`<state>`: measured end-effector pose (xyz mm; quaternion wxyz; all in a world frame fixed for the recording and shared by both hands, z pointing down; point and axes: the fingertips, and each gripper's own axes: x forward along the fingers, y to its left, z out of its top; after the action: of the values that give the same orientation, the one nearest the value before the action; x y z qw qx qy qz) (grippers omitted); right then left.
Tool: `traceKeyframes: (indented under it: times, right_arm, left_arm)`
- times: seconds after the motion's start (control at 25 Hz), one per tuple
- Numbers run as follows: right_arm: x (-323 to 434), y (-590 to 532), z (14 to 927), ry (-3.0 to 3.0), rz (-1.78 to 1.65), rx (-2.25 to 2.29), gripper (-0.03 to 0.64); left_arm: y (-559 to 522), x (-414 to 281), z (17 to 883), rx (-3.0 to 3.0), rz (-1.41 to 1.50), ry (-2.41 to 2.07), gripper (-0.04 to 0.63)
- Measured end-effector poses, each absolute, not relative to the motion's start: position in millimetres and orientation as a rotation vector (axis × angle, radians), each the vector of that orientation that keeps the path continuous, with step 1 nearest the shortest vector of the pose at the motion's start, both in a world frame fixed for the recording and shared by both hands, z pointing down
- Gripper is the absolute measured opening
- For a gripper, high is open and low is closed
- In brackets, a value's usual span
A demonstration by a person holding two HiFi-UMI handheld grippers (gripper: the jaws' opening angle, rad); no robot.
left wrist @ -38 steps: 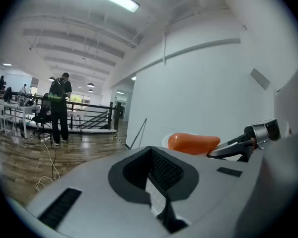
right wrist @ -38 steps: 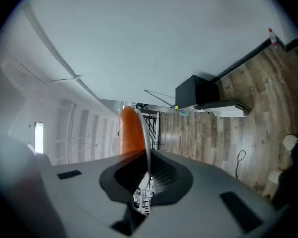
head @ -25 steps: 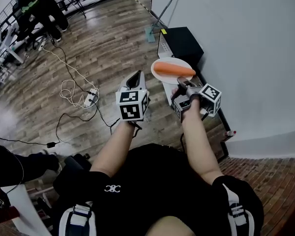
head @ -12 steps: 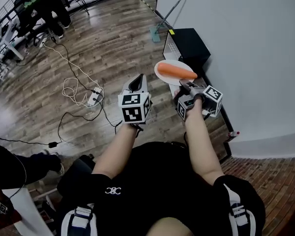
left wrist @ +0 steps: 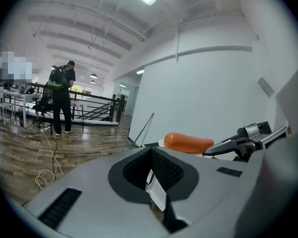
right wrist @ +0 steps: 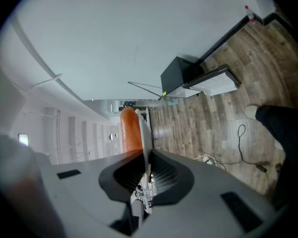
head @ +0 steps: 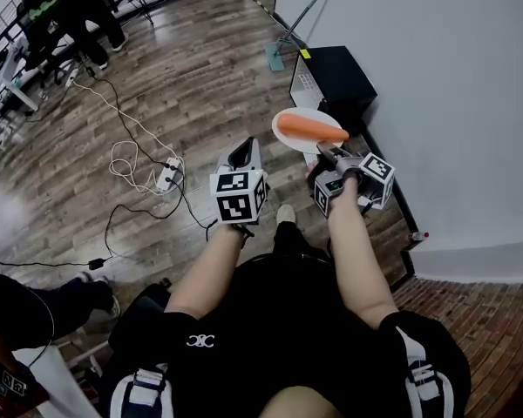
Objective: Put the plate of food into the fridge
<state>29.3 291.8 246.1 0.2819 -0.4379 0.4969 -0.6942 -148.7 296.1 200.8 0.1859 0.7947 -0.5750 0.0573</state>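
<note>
Between the jaws of the right gripper the thin rim of the white plate is pinched, with the orange food lying on it just beyond. The left gripper, near it, has its jaws pressed together on nothing. Ahead, a black unit, likely the fridge, stands on the floor against the wall. Held by one edge only, the plate could droop and the rounded food roll off. Only the right gripper view shows the pinch; only the head view shows the plate lying level, short of the unit.
</note>
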Motion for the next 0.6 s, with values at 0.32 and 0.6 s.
traceKeyframes:
  times: [0.32,0.6]
  right_arm:
    - [64.1,191.1,253.4,1.36,-1.844,-1.16,0.038]
    - [103.5,101.7,253.6,1.382,-1.84,-1.162,0.038]
  left_arm:
    - [201.2,-116.4,206.8,2.245,0.217,-1.627,-0.002]
    - [111.5,-80.8,197.6,2.25,0.229,-1.65,-0.002]
